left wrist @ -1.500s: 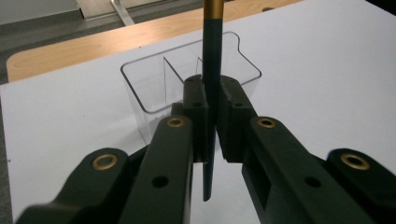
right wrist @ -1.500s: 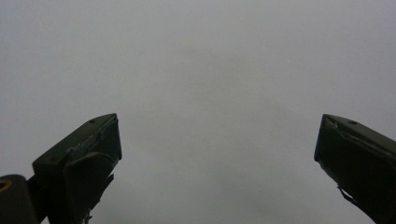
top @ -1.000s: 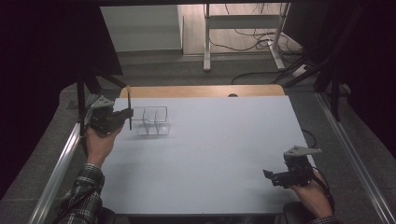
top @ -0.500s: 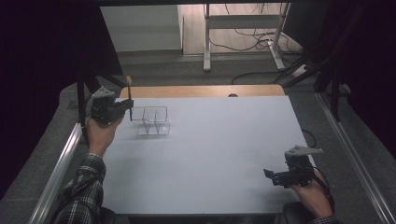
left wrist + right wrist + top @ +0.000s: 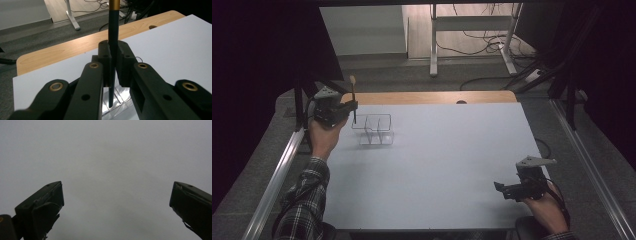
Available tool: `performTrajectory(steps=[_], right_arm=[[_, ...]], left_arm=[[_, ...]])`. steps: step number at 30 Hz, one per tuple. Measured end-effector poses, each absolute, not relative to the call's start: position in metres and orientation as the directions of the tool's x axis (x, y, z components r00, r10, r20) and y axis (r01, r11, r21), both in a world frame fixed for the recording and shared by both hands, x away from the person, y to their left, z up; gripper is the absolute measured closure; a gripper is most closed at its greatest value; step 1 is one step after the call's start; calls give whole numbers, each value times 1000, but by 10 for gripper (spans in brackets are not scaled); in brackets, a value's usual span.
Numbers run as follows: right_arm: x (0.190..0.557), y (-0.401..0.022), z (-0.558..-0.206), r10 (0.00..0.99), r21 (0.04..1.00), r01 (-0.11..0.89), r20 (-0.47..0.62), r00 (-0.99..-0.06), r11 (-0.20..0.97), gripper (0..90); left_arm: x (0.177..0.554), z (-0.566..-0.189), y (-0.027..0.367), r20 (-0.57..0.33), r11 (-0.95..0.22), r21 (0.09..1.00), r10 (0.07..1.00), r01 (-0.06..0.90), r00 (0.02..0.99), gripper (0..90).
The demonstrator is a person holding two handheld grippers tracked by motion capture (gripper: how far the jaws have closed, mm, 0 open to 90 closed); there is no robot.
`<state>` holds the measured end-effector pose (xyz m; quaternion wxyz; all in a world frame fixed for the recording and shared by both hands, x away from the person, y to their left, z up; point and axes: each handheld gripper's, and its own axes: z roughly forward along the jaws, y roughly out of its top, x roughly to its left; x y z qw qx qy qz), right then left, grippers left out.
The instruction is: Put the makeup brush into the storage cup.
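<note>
Standing nearly upright, the brush (image 5: 353, 98) runs its long axis from a pale tip at the top down to a dark end that hangs just over the left side of the clear organizer (image 5: 373, 129), at the far left of the white worktop (image 5: 437, 165). The left gripper (image 5: 347, 107) has its jaws clamped on the dark shaft partway down; in the left gripper view the brush (image 5: 113, 37) rises straight between the pads, gold band at the top, lower end above the clear plastic. The right gripper (image 5: 501, 188) rests low at the near right corner of the worktop, well apart, its jaws spread wide with nothing between them.
</note>
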<state>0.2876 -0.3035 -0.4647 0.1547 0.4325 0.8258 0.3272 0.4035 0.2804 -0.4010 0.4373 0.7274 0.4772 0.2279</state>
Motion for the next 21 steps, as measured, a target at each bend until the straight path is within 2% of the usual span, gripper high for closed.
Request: performTrajectory(steps=[21], right_arm=[[288,-302,-466,810,659,617,21,-586,430,0]], left_arm=[[425,-422,276,-109,-135,845,904,517,414,840]])
